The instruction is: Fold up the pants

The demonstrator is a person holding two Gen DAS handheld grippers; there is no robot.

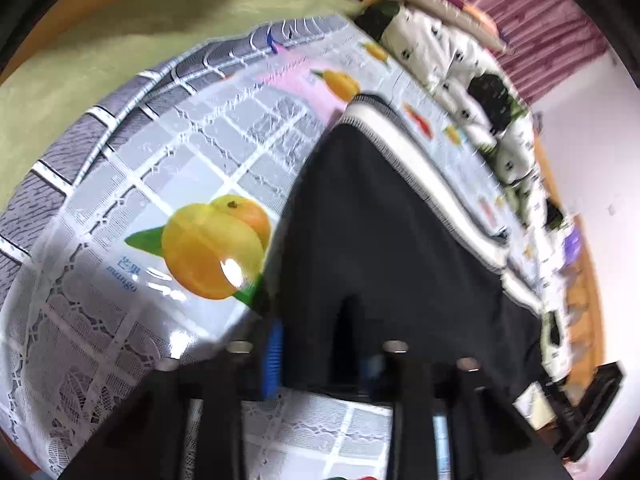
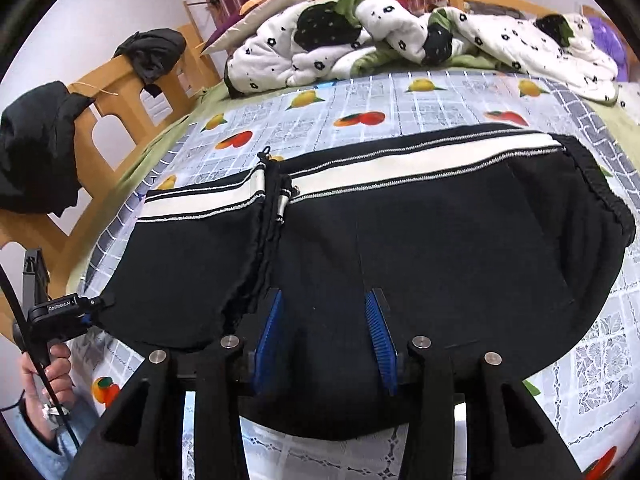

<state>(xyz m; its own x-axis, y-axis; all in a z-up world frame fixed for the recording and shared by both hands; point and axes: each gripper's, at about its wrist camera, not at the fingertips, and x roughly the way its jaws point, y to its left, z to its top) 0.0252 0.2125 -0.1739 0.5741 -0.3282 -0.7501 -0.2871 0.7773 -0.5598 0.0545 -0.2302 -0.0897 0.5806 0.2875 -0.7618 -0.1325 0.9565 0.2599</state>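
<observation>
a bed (image 2: 132, 92) with a wooden frame carries a glossy fruit-print cloth (image 2: 424, 100) over a green sheet (image 1: 132, 28), with a rumpled white floral quilt (image 2: 400, 48) along the far side and dark garments (image 2: 36, 152) hung on the footboard. the black pants (image 2: 420, 232), with a white side stripe, lie spread across the fruit-print cloth. the right tool (image 2: 326, 336) is spread wide with pants fabric between its blue pads (image 2: 378, 336); the left tool (image 1: 324, 360) appears clenched on a pants edge.

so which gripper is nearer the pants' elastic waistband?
Right. The right gripper is over the upper half of the pants, nearer the waistband. The left gripper is at the hem end.
</observation>
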